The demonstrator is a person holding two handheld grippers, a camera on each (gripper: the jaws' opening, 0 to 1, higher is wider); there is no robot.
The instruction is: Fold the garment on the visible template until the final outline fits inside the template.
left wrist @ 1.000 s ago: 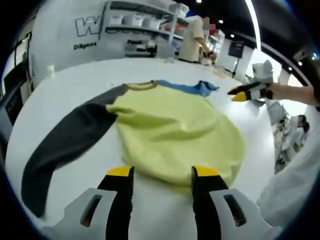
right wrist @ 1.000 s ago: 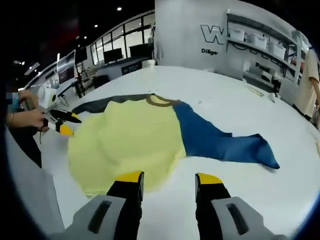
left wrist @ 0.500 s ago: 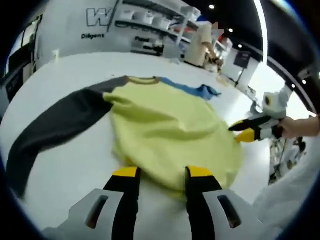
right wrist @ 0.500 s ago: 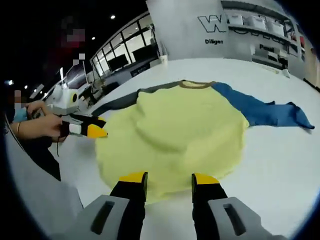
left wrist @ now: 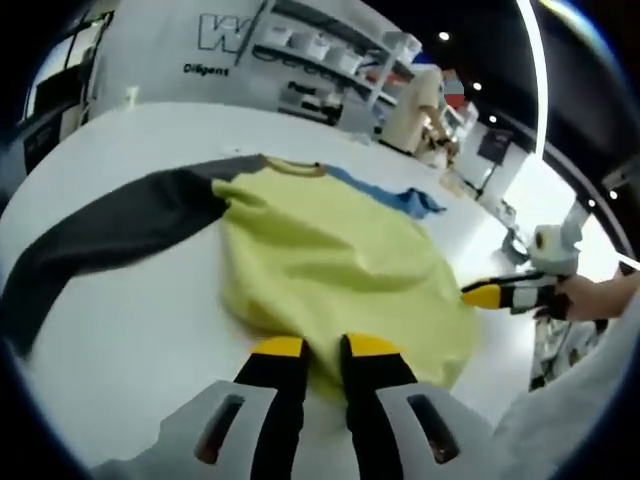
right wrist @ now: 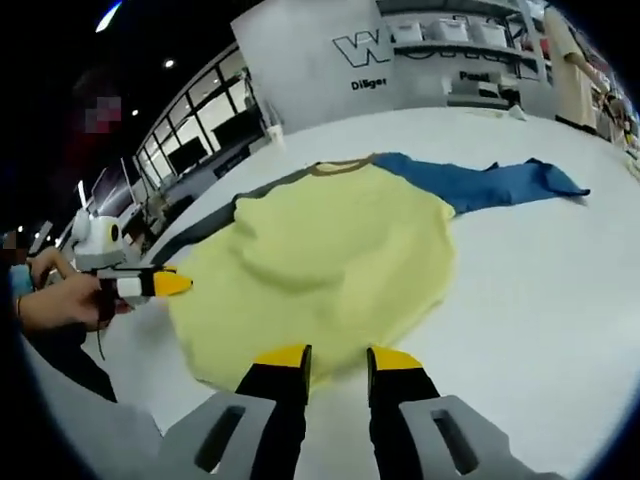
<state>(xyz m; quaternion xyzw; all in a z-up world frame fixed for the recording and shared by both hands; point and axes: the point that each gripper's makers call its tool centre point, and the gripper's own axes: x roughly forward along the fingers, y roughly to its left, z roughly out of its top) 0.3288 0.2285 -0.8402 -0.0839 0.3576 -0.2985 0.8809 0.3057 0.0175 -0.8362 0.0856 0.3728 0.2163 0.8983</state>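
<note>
Reaching over the shirt's near hem, the left gripper [left wrist: 322,347] has its jaws narrowed, nearly together; the right gripper [right wrist: 334,357] likewise, at the hem. The yellow shirt [left wrist: 330,265] lies flat on the white table [left wrist: 120,320], grey sleeve [left wrist: 110,235] and blue sleeve [right wrist: 480,185] spread out. Bins on far shelves [left wrist: 330,50] are too blurred to read.

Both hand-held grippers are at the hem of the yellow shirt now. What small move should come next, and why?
Probably close both on the hem. The left hand-held gripper and right hand-held gripper straddle the yellow shirt's near edge with narrowed jaws, and the shirt lies flat, unfolded.
</note>
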